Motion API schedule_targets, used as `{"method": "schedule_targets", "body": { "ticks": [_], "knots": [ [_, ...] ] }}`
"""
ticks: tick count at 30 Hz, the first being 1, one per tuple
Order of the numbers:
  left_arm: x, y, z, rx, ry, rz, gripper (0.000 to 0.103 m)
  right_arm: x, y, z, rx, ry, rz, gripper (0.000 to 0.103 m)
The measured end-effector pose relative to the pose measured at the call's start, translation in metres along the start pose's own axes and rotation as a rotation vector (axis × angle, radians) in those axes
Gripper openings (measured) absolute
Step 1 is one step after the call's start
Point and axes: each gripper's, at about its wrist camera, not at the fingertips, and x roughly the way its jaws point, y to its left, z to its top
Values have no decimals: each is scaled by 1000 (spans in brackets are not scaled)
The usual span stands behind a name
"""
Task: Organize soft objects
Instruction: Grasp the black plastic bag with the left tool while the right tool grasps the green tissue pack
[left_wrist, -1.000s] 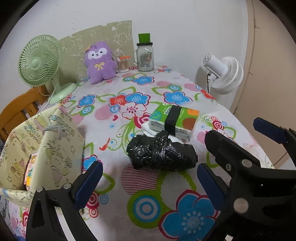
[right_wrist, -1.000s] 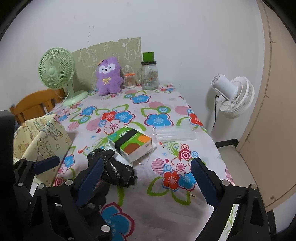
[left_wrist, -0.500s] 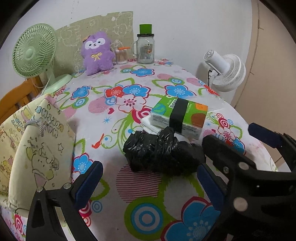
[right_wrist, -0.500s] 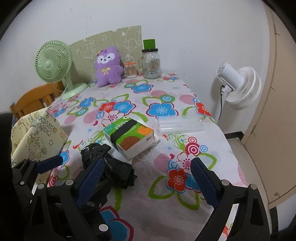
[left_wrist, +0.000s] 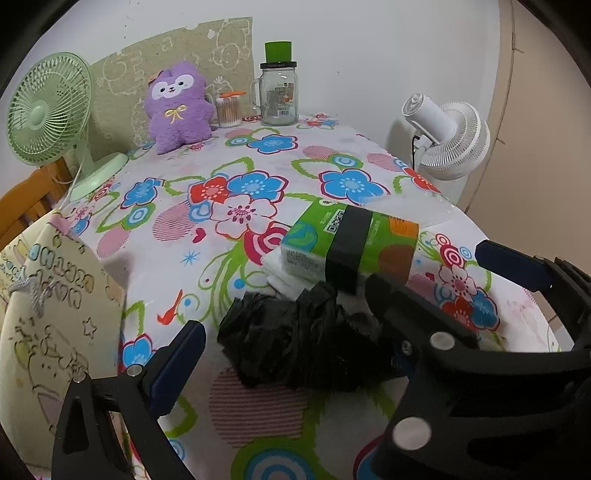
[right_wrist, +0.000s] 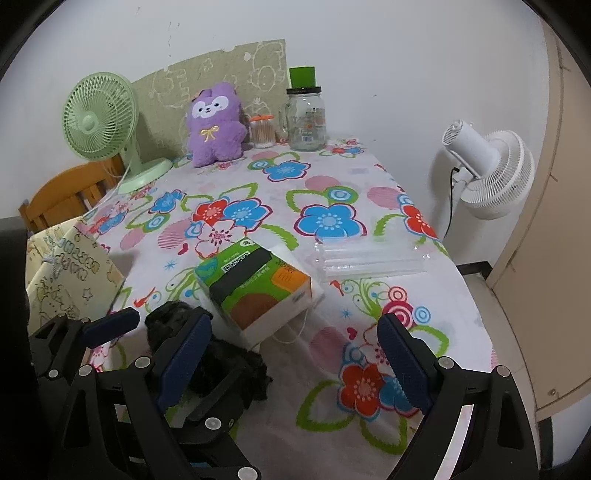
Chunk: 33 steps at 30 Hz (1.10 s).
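A crumpled black plastic bag (left_wrist: 295, 339) lies on the flowered tablecloth (left_wrist: 258, 177) at the near edge. My left gripper (left_wrist: 291, 350) is open, its jaws standing either side of the bag. The bag also shows in the right wrist view (right_wrist: 221, 354), partly hidden behind the fingers. A green and orange tissue pack (left_wrist: 351, 243) lies just behind the bag, on something white. My right gripper (right_wrist: 291, 362) is open and empty, to the right of the bag and below the tissue pack (right_wrist: 258, 288). A purple plush toy (left_wrist: 177, 107) sits at the far end.
A yellow printed cloth bag (left_wrist: 48, 321) stands at the left edge. A green desk fan (left_wrist: 48, 110), a glass jar (left_wrist: 279, 92) and a cotton-swab tub (left_wrist: 229, 109) stand at the back. A clear plastic sheet (right_wrist: 369, 254) lies right. A white fan (right_wrist: 487, 170) stands beside the table.
My left gripper has moved forward and lower until its jaws flank the black bag. My right gripper has moved forward, closer to the tissue pack. Nothing has been gripped.
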Motion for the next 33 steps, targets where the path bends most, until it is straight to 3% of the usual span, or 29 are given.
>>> {"method": "schedule_targets", "body": {
  "ticks": [3,5,13,31,33],
  "knots": [
    [2,-1,3,1,-2,-6,101,5,-1,3,-9,2,-4,93],
    [5,-2,4,7,6,-12,93,8,-3,4,-10,6,-5,93],
    [10,2,4,4,36,-43,82,18,-2,7,-14,23,15,94],
    [8,34,4,-67,35,17,82,42,24,21,-87,17,26,93],
    [8,33,4,-66,33,19,82,41,26,21,-94,14,32,84]
  ]
}}
